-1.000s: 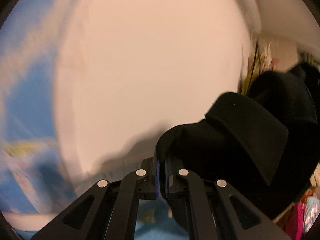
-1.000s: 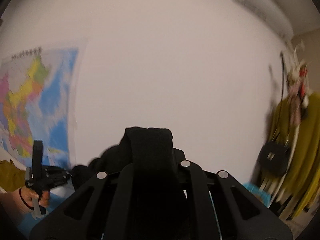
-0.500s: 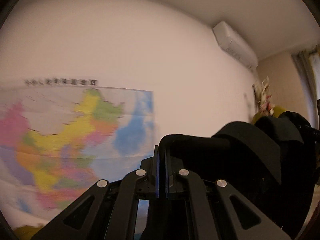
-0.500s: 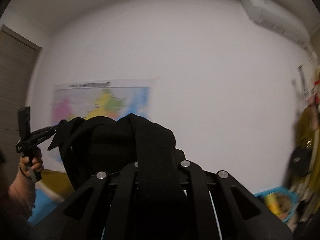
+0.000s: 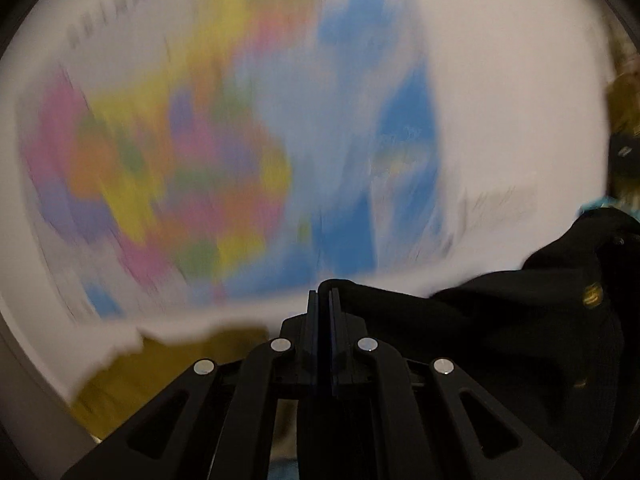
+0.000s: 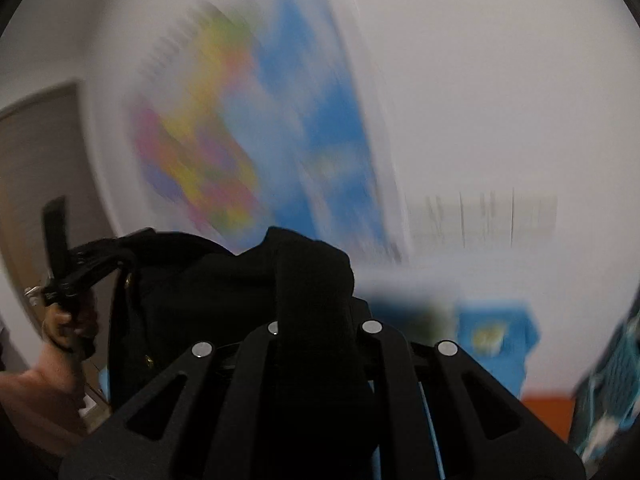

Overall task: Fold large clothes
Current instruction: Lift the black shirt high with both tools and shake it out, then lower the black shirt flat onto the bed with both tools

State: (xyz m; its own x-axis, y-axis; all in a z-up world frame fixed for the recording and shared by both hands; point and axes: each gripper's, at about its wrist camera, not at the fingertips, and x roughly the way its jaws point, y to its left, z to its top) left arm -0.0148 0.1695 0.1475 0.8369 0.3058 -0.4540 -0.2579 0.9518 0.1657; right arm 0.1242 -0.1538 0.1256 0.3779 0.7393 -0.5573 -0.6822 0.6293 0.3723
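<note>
In the left wrist view, a blurred, many-coloured wall map fills the pale wall at the left and centre, with a patch of mustard-yellow cloth below it at the lower left. In the lower centre the left tool has its two fingers pressed together, pinching an edge of the black garment; the fabric runs from the fingertips to the right and bunches up at the right edge, where a small gold button shows on it. In the right wrist view, a brown door stands at the far left, and in front of it a person's hand grips the handle of the left tool, which holds the far corner of the same black garment. The cloth hangs between the two tools, in the air and in front of the wall. In the centre it is draped in a thick fold over the right tool, whose fingers are closed on it, hidden under the fabric. Behind it is the blurred map again, and further right the plain wall. At the lower right stands a blue box, with an orange surface beneath it and teal patterned fabric at the edge.
</note>
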